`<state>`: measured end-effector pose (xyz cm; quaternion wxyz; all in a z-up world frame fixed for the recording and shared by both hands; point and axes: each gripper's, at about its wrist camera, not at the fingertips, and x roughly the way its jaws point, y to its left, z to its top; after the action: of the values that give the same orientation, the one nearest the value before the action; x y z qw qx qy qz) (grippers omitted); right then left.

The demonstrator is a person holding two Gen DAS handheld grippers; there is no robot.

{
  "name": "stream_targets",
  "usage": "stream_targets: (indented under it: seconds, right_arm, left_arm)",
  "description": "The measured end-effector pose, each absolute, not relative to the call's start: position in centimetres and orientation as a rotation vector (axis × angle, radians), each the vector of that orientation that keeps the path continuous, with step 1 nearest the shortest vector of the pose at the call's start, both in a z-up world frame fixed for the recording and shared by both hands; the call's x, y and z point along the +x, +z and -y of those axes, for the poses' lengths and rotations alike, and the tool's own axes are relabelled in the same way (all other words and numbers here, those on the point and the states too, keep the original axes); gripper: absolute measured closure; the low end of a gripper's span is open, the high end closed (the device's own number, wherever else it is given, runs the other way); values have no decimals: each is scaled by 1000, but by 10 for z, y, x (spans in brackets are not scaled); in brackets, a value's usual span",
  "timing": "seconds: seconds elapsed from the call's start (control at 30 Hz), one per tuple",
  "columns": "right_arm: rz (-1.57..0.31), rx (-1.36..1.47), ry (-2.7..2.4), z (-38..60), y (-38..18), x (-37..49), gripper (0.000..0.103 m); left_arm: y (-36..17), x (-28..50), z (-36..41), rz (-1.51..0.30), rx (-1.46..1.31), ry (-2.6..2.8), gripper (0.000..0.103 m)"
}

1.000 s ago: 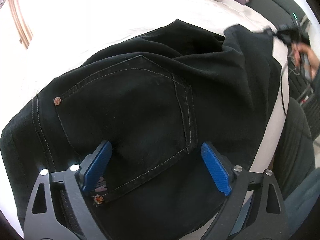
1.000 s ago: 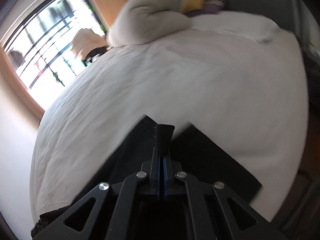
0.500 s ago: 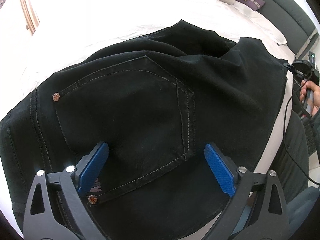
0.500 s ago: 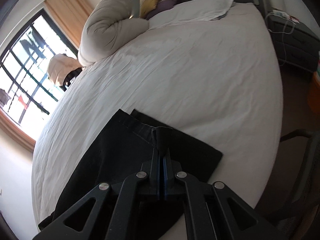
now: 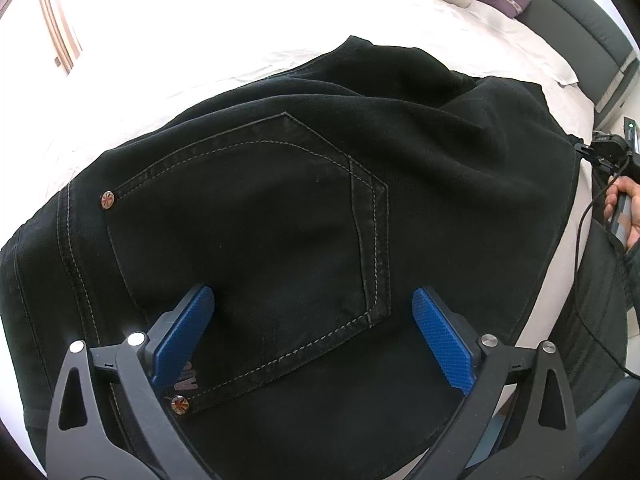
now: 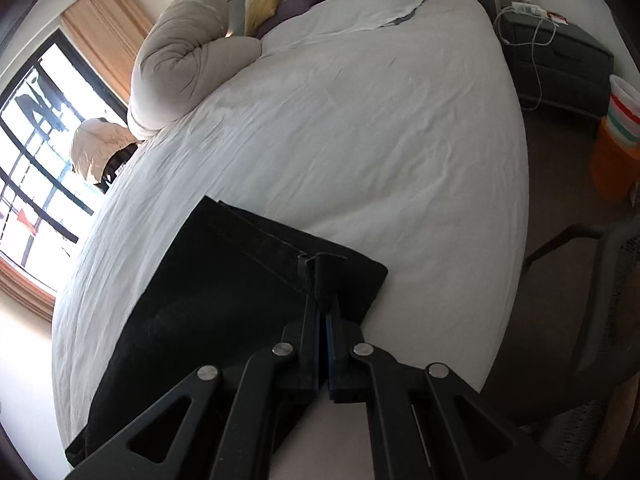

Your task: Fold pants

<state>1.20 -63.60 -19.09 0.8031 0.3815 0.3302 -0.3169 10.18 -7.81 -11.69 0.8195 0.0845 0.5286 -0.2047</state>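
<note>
The pants (image 5: 304, 208) are black denim, lying on the white bed (image 6: 360, 128) near its edge, folded over so a back pocket (image 5: 256, 248) with pale stitching and copper rivets faces up. The cloth is matte and softly rumpled toward the far side.

The left gripper (image 5: 312, 340) points steeply down over the pocket, its ribbed blue pads (image 5: 440, 344) spread wide and opening further; denim lies under them, not pinched.

The right gripper (image 6: 324, 304) is closed tight on the hem end — a small tuck of denim sticks up between its tips.

Only the left view shows the pocket and a hand (image 5: 624, 212) on the other handle at the bed's edge. Only the right view shows the square hem corner, a rolled beige duvet (image 6: 188, 60), the window (image 6: 36, 152) and a dark nightstand (image 6: 560, 64).
</note>
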Motion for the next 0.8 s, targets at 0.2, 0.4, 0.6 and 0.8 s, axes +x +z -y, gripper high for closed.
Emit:
stream_targets:
  seconds: [0.2,0.4,0.6,0.8]
  right_arm:
    - [-694,796,-697,636,-184,7,100]
    - [-723,828,-702,642,-197,6,100]
    - [-740,802,-688,646,-197,15,100]
    - [-770,809,-668,651,-204,17,101]
  left_arm:
    - [-116,98,79,-1124,181,-439,2]
    - [-119,99,78,-1121,185,-434,2]
    - [-119,97,79,-1116,178,-436,2]
    - [-119,96,80,-1112,183,-440,2]
